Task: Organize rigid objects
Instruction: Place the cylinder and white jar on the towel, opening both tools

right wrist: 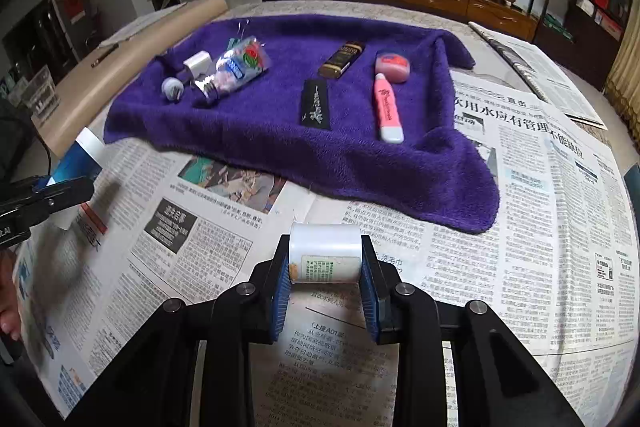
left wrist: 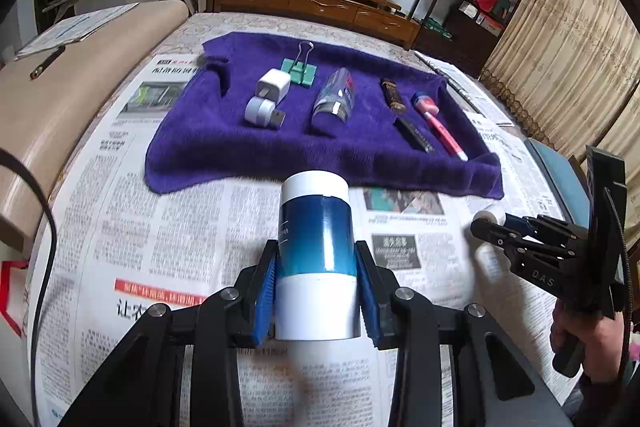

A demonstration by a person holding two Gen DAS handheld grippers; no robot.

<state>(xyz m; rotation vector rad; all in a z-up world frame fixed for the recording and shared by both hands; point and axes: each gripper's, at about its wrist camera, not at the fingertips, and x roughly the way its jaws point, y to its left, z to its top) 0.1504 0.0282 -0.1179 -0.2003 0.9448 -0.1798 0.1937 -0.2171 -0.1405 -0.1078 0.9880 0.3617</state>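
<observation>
Left wrist view, left hand-held gripper [left wrist: 316, 291] clamped on blue-white bottle [left wrist: 316, 251] above newspaper-covered bench [left wrist: 160, 227], purple towel [left wrist: 320, 147] beyond, right wrist view, right hand-held gripper [right wrist: 325, 291] gripping small white jar [right wrist: 325, 253] near towel edge

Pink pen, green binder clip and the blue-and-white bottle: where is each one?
Pink pen [right wrist: 385, 107], right wrist view, middle of its barrel.
Green binder clip [left wrist: 299, 71], left wrist view, its green body.
Blue-and-white bottle [left wrist: 317, 235], left wrist view, its blue band.
</observation>
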